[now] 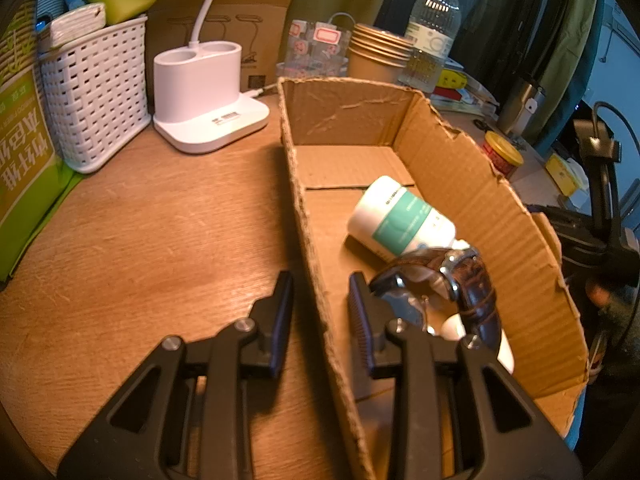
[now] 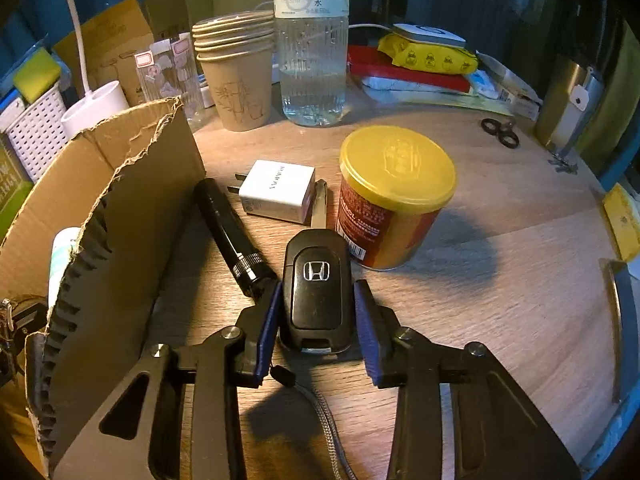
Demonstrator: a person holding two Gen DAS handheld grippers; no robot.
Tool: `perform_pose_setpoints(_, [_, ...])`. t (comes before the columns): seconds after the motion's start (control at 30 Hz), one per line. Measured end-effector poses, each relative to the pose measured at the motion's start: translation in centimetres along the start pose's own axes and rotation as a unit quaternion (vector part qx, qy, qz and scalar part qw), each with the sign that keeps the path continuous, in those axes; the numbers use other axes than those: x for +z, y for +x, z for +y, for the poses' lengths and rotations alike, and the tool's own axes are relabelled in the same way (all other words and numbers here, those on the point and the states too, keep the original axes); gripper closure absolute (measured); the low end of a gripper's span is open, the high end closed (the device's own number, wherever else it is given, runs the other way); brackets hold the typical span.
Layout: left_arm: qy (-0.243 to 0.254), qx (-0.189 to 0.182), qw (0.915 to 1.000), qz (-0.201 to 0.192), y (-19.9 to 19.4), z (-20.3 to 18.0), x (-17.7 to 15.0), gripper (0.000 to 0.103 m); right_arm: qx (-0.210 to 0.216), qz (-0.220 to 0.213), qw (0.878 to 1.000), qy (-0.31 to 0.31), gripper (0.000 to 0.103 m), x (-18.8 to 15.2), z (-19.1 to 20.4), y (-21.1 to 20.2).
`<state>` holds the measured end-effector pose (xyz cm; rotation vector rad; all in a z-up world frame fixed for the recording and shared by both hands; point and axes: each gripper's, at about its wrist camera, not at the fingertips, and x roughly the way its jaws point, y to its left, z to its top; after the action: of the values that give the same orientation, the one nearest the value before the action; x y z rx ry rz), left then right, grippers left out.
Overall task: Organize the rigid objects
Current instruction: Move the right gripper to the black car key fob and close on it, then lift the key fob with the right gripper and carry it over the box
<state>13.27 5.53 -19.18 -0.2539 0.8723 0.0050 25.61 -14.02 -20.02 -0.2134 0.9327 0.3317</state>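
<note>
An open cardboard box (image 1: 472,168) stands on the wooden table and holds a white bottle with a teal label (image 1: 400,216) and a brown-strapped wristwatch (image 1: 460,284). My left gripper (image 1: 320,292) is open and straddles the box's left wall, with nothing held. In the right wrist view a black Honda car key (image 2: 316,284) lies on the table between the fingers of my right gripper (image 2: 316,300). The jaws stand on both sides of the key with small gaps. A black flashlight (image 2: 228,228), a white charger (image 2: 276,190) and a red tin with a yellow lid (image 2: 392,196) lie beside the box (image 2: 120,184).
A white basket (image 1: 96,92) and a white lamp base (image 1: 208,96) stand at the back left. Stacked paper cups (image 2: 236,76), a water bottle (image 2: 312,40), wipes and books (image 2: 424,64), a steel flask (image 2: 568,100) and black rings (image 2: 500,132) crowd the table's back.
</note>
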Motion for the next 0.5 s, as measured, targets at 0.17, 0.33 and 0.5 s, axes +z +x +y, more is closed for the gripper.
perform_pose_setpoints(0.17, [0.0, 0.0, 1.0, 0.0, 0.0, 0.0, 0.0, 0.073, 0.002, -0.007, 1.0, 0.001, 0.065, -0.1, 0.3, -0.8])
perform_pose_setpoints(0.33, [0.0, 0.0, 1.0, 0.0, 0.0, 0.0, 0.0, 0.073, 0.005, -0.017, 1.0, 0.003, 0.065, -0.3, 0.2, -2.2])
perform_pose_setpoints(0.5, [0.0, 0.0, 1.0, 0.0, 0.0, 0.0, 0.0, 0.073, 0.007, -0.029, 1.0, 0.003, 0.065, -0.1, 0.2, -3.7])
